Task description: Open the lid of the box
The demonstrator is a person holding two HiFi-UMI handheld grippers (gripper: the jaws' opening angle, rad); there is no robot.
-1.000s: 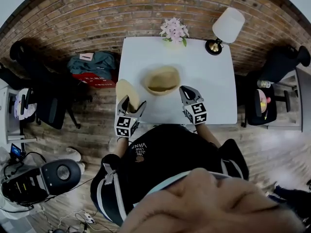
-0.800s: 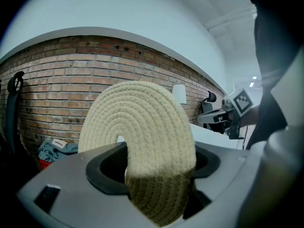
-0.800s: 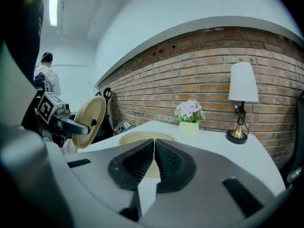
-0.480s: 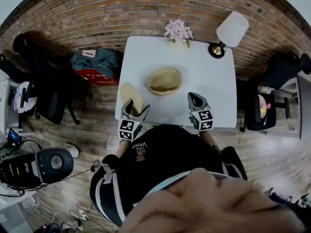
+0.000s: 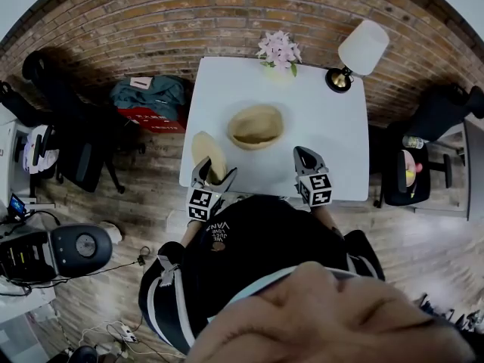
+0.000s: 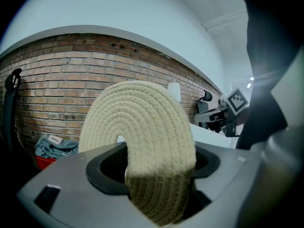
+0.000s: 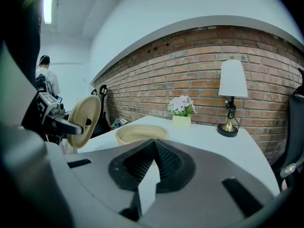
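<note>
Now, left gripper: jaws wide apart yet clamped on the rim of the woven lid; the lid's lower edge is pinched between the pads and the disc rises from them on edge, its coiled face towards the camera in the left gripper view; right gripper: jaws fully together, nothing between them; outward from the left gripper, the lid hangs at the near left corner of the white table, partly over the floor in the head view; the box, a round woven basket, sits open near the table's middle, ahead and to the right of the held lid and well apart from it; the right gripper is just inside the near edge, right of the box, touching neither; judgement: lid is off, task all but done, and only a set-down remains; the key relation is that bare tabletop lies to the right of the upright disc, so the left hand, the nearer one, would need to tip the disc flat; both grippers point forward and slightly down, forearms close to the torso; risk: the floppy weave may sag or slip on release near the edge.
</note>
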